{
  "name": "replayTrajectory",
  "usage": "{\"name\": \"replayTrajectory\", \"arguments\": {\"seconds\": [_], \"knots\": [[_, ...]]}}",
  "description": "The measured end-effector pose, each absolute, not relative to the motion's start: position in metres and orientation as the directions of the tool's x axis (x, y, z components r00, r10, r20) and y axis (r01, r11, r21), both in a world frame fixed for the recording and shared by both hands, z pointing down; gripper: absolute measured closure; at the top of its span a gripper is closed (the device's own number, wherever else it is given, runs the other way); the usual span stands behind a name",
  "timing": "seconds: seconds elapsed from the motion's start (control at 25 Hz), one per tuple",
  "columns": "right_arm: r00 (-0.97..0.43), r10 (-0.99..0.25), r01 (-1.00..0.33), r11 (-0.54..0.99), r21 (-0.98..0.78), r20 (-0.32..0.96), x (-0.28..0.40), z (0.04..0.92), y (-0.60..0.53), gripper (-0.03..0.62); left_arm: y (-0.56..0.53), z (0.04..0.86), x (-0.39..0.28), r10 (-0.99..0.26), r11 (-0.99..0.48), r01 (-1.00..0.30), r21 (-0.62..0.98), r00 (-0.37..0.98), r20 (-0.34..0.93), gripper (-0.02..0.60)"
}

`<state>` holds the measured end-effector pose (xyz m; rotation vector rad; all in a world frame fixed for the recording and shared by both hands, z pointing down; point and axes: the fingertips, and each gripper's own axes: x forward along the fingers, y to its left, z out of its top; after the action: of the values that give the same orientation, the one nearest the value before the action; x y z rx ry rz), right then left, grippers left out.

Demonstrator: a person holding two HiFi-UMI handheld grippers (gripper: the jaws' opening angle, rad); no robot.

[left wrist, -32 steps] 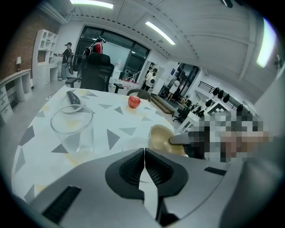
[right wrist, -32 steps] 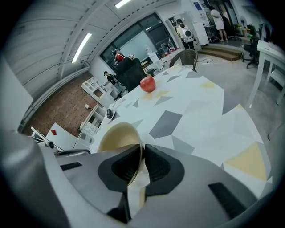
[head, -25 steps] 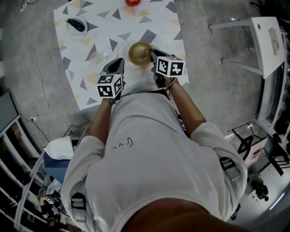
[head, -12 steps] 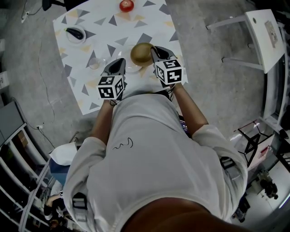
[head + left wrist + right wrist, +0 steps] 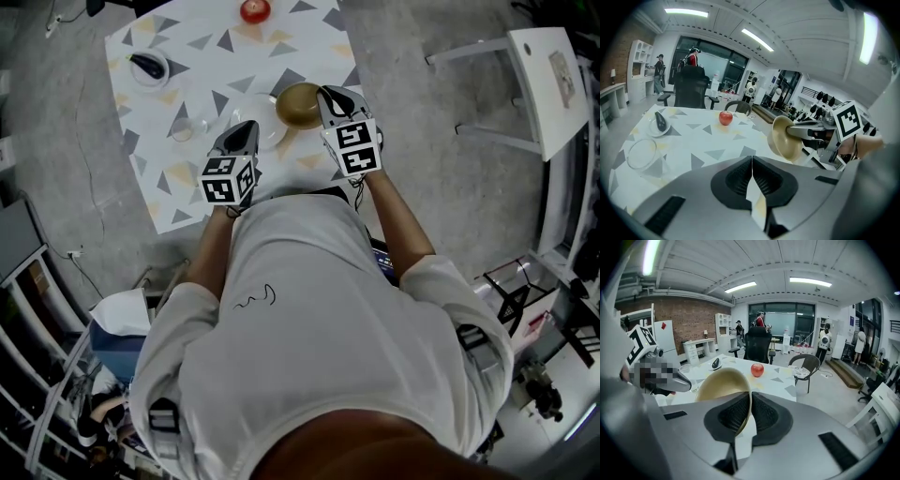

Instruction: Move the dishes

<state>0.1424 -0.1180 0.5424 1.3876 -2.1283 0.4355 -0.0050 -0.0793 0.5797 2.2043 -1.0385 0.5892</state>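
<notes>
Head view steeply down onto the table; both gripper views low across it, bowl and apple in all.

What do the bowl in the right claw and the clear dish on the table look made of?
The bowl: tan-gold, smooth, with a soft sheen and a thin rim; likely metal or glazed ceramic, can't tell which. The clear dish: see-through, the pattern of the table shows through it; glass or clear plastic.

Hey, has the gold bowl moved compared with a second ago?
Yes. Held by the right gripper, the gold bowl has shifted right, away from the white plate it overlapped before; in the head view it now shows at the plate's right edge.
</notes>
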Motion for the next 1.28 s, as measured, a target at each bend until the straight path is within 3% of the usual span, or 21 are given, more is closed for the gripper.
{"name": "replayTrajectory", "arguments": {"seconds": [0.44, 0.64, 0.92, 1.28], "knots": [[-0.383, -0.681, -0.862, 0.507, 0.025, 0.625, 0.170, 0.550, -0.146, 0.580, -0.070, 0.596, 0.018, -0.583, -0.355, -0.862, 0.361, 0.506, 0.635, 0.560], [-0.420, -0.653, -0.870, 0.486, -0.077, 0.630, 0.177, 0.561, -0.159, 0.580, -0.061, 0.603, 0.024, -0.586, -0.308, -0.880, 0.361, 0.474, 0.657, 0.560], [-0.421, -0.620, -0.906, 0.324, -0.272, 0.662, 0.184, 0.599, -0.168, 0.579, -0.059, 0.609, 0.025, -0.575, -0.278, -0.895, 0.348, 0.445, 0.687, 0.560], [-0.375, -0.577, -0.880, -0.025, -0.474, 0.726, 0.195, 0.650, -0.156, 0.577, -0.052, 0.622, 0.024, -0.539, -0.261, -0.905, 0.336, 0.425, 0.727, 0.560]]}}
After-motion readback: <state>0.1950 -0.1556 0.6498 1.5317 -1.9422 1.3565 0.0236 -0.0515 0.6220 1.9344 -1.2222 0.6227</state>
